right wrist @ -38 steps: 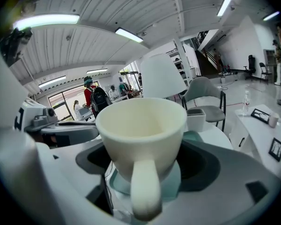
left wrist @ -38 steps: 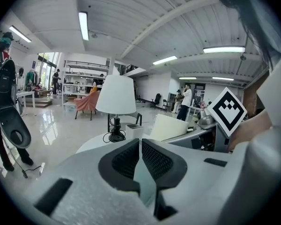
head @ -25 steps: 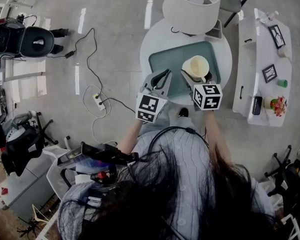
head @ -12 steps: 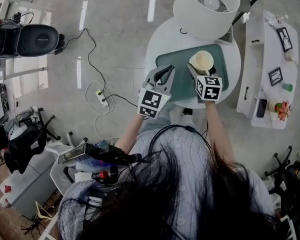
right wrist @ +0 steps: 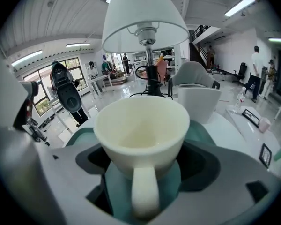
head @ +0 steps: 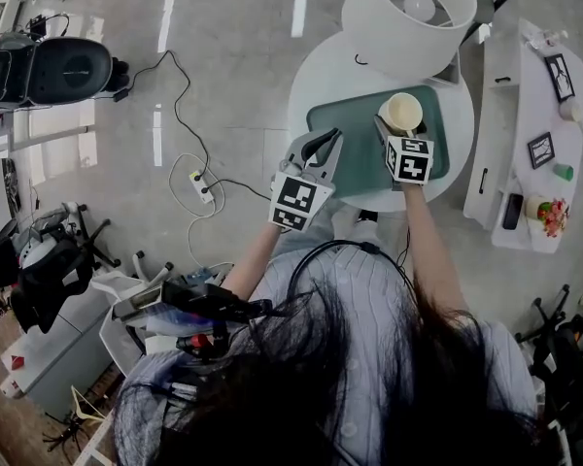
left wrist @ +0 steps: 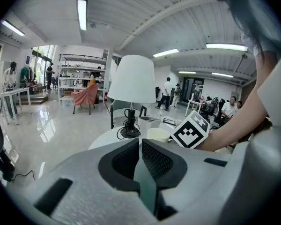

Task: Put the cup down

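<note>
A cream cup [right wrist: 141, 134] with its handle toward the camera sits between the jaws of my right gripper [right wrist: 144, 159], which is shut on it. In the head view the cup [head: 402, 113] hangs over the far right part of a teal tray [head: 348, 129] on a round white table [head: 316, 76], and the right gripper [head: 398, 130] reaches in from the near side. I cannot tell whether the cup's base touches the tray. My left gripper [head: 320, 144] hovers at the tray's near left edge; its jaws [left wrist: 139, 142] are shut with nothing in them.
A white table lamp [head: 423, 6] stands at the back of the table, close behind the cup, beside a white box [right wrist: 199, 102]. A white side cabinet [head: 525, 134] with small frames stands to the right. A power strip and cable [head: 202, 190] lie on the floor at left.
My right gripper has carried the cup a little farther over the tray, toward the lamp. The left gripper has kept its place at the tray's near left edge.
</note>
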The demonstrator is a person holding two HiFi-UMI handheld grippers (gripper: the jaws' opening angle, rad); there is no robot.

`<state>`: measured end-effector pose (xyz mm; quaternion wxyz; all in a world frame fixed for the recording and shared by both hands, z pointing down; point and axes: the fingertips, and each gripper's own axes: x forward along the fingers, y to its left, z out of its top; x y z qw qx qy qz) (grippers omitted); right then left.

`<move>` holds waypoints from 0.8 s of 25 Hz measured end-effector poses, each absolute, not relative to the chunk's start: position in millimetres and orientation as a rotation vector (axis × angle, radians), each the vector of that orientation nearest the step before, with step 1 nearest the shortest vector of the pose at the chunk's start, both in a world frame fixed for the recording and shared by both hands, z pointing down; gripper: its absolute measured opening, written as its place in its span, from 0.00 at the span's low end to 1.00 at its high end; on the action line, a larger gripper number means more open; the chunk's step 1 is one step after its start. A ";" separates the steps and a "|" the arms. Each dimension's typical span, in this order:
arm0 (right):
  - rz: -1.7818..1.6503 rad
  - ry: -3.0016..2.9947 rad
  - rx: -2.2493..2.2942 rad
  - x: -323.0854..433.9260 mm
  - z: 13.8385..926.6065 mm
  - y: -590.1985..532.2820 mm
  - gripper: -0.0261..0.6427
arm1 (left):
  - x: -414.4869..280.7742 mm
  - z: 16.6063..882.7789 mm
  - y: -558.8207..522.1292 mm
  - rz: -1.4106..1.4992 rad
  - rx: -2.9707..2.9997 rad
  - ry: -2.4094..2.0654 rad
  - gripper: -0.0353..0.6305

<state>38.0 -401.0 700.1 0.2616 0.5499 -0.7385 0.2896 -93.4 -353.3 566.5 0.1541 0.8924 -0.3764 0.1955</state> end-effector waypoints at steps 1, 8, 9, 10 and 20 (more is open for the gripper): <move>0.769 -1.994 1.485 38.3 700.5 -400.7 0.65 | -94.1 566.5 -352.8 0.562 2.557 -1.081 0.08; 0.724 -2.016 1.459 35.5 701.8 -402.0 0.64 | -98.5 568.1 -355.3 0.573 2.548 -1.103 0.08; 0.726 -2.021 1.457 35.2 702.0 -402.6 0.65 | -98.4 567.8 -356.0 0.573 2.547 -1.107 0.08; 0.729 -2.026 1.454 34.7 702.1 -403.0 0.65 | -98.4 567.3 -356.3 0.573 2.547 -1.110 0.08; 0.801 -2.008 1.419 36.4 703.1 -395.6 0.65 | -101.4 567.7 -350.3 0.584 2.523 -1.155 0.08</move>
